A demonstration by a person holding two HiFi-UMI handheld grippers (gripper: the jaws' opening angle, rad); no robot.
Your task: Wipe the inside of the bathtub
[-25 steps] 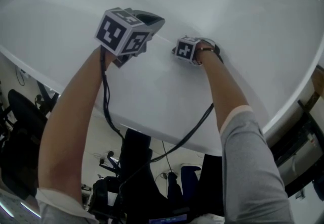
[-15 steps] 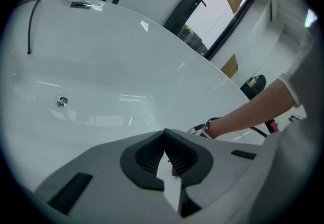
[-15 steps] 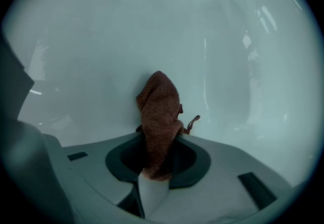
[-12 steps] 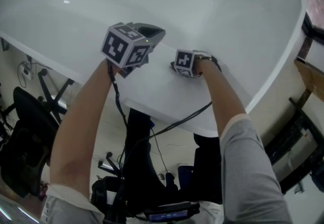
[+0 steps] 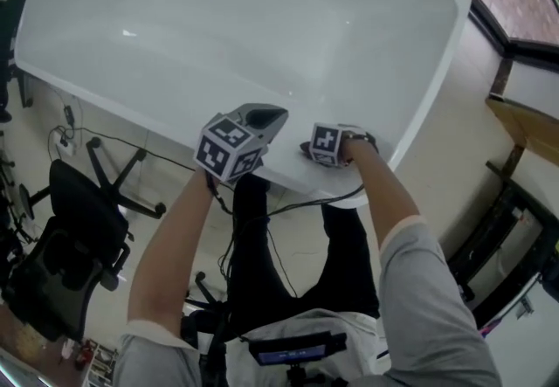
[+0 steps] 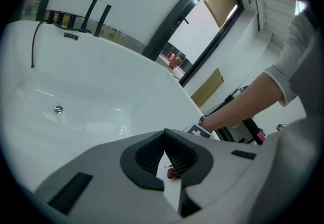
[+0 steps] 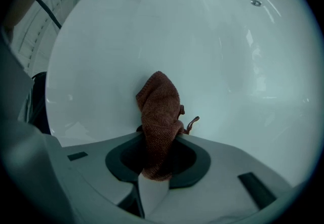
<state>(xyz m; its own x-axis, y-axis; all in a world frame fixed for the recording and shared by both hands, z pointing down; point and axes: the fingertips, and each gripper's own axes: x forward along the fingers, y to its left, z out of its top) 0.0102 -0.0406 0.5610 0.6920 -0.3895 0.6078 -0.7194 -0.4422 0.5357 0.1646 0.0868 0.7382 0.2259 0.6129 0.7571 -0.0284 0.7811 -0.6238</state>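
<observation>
A person works at the near end of a white bathtub [image 5: 332, 44], the right gripper [image 7: 158, 139] clamped on a bunched brown cloth [image 7: 159, 104] that points into the basin at the near rim, apparently ready to wipe the inner wall. The left gripper [image 6: 164, 139], jaws closed on nothing, hovers just to its left, seemingly held clear as the idle hand.
</observation>
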